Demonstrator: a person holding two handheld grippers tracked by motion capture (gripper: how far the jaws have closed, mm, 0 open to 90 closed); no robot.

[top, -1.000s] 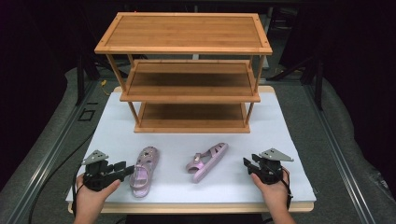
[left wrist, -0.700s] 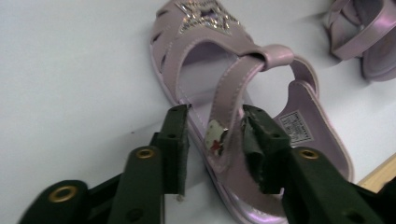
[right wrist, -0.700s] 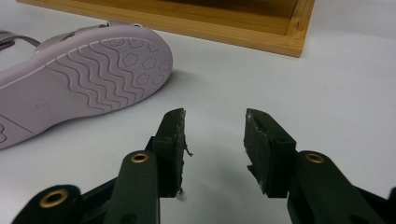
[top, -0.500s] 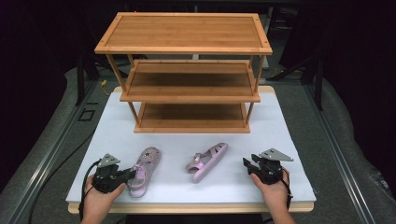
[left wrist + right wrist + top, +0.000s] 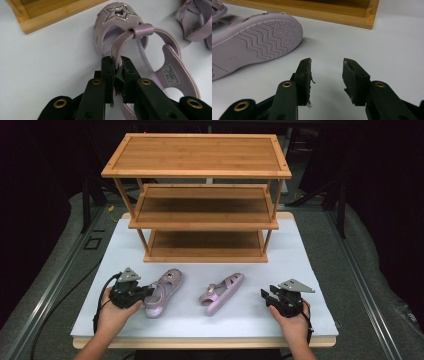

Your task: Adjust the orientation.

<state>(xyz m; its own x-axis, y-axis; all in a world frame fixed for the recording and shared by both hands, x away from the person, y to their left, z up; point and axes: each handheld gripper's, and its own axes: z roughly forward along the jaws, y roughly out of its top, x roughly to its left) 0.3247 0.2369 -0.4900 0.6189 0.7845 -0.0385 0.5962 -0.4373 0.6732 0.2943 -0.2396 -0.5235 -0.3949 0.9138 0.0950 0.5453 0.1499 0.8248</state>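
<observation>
The left gripper (image 5: pixel 117 72), jaws just closed, pinches the light, bendy sandal (image 5: pixel 140 57) by its thin side strap; the right gripper (image 5: pixel 326 75) gapes empty.

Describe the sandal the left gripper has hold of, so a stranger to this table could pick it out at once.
Start at the wooden three-shelf rack on the white table. Two lilac sandals lie in front of it. It is the left sandal, upright, a glittery star cut-out on its toe and the left gripper clamped on its strap; the right sandal lies tipped on its side, ungripped.

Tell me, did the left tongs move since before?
Yes. The left tongs slid right, toward the shelf's left corner, closing on the left sandal's strap.
</observation>
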